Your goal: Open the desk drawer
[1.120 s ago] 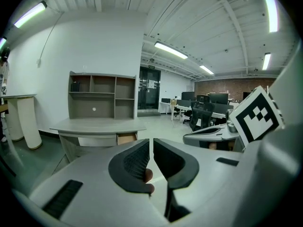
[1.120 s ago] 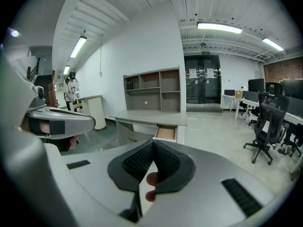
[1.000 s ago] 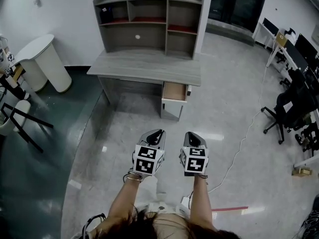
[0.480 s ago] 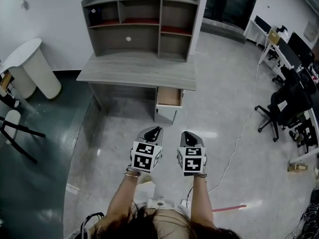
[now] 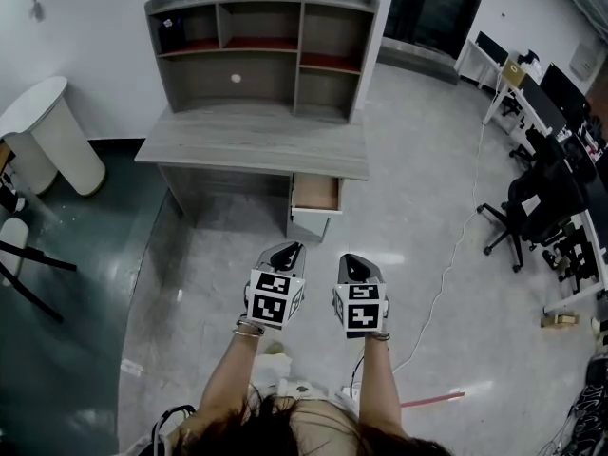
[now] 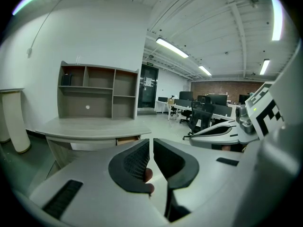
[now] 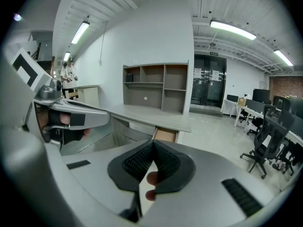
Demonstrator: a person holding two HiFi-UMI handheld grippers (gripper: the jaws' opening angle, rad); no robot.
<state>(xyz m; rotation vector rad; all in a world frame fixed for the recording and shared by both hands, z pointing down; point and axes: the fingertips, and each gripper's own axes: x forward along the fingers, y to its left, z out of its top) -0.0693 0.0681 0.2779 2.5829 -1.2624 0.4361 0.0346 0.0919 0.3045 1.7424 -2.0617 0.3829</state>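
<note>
Holds left claw (image 5: 290, 252) and right claw (image 5: 353, 261) pinched shut on nothing, well short of the drawer (image 5: 314, 198), part-open under the right end of the tabletop (image 5: 252, 141); likely slides rigid and light, best hooked by the front panel's top edge.

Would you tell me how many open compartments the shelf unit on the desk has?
5. Top row: left compartment, middle compartment, right compartment. Below: wide compartment at left, small compartment at right. None seems hidden.
</note>
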